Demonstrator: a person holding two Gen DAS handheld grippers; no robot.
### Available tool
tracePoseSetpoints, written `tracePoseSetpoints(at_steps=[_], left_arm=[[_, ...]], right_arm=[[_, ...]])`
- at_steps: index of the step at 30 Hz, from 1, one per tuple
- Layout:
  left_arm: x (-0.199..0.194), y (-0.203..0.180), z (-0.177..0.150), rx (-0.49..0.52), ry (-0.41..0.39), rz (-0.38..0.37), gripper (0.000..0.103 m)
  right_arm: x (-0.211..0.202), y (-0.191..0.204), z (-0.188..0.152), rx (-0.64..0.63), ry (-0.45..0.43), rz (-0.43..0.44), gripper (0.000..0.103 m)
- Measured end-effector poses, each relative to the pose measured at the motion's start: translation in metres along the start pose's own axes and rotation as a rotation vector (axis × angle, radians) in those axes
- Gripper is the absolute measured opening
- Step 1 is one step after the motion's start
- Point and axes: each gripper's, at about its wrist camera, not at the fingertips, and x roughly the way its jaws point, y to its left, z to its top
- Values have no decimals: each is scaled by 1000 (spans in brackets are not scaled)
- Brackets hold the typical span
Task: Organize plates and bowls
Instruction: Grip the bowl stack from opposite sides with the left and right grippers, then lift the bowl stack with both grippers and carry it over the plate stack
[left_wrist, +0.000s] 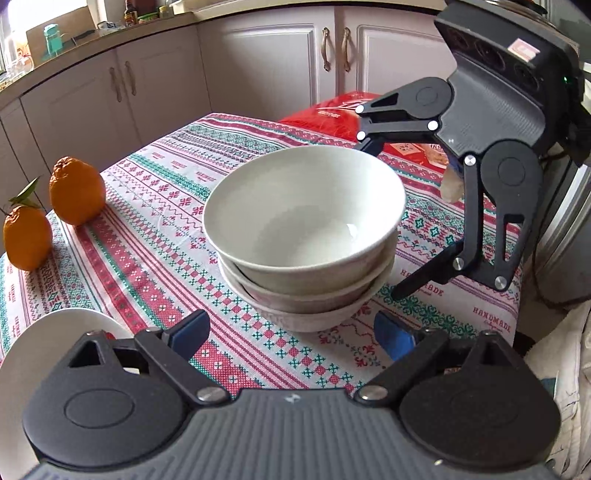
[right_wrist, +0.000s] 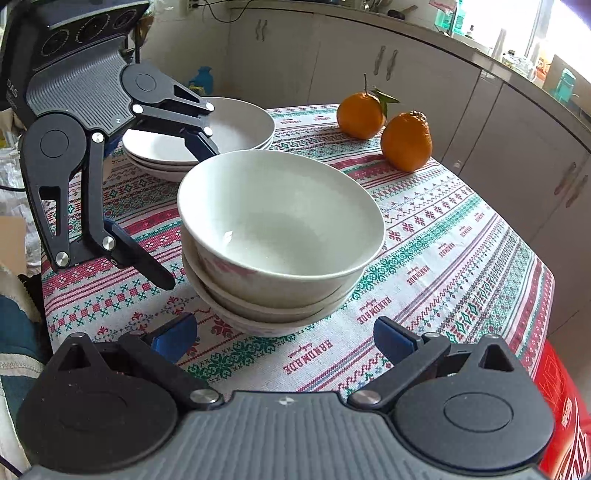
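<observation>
On the patterned tablecloth (right_wrist: 461, 236), plates (right_wrist: 236, 129) sit stacked at left, nested bowls (right_wrist: 280, 221) centre, oranges (right_wrist: 406, 142) right. Left gripper (left_wrist: 291, 334) and right gripper (right_wrist: 284, 338) flank the bowls, jaws apart, empty. Likely approaching; next, close squarely on the stack.

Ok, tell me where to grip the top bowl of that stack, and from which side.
Grip the top bowl by its rim, coming down from above: the rim stands clear of the nested bowls below, while its wall is too wide and mostly sunk into them.

Glossy ceramic bowls (left_wrist: 303, 221); woven cloth tablecloth (left_wrist: 155, 258).
</observation>
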Motion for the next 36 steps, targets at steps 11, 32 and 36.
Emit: tracePoseSetpoints(at_steps=[11,32,36], left_arm=[[15,12,8,107,48,-92,94],[31,25,25,167,80,-218,84],[31,25,25,169,77,-214,84]], right_arm=[[15,-9,12,-117,44,83,101],[18,-17,16,-125,50,168,86],[17,-17,15,-117,51,163,86]])
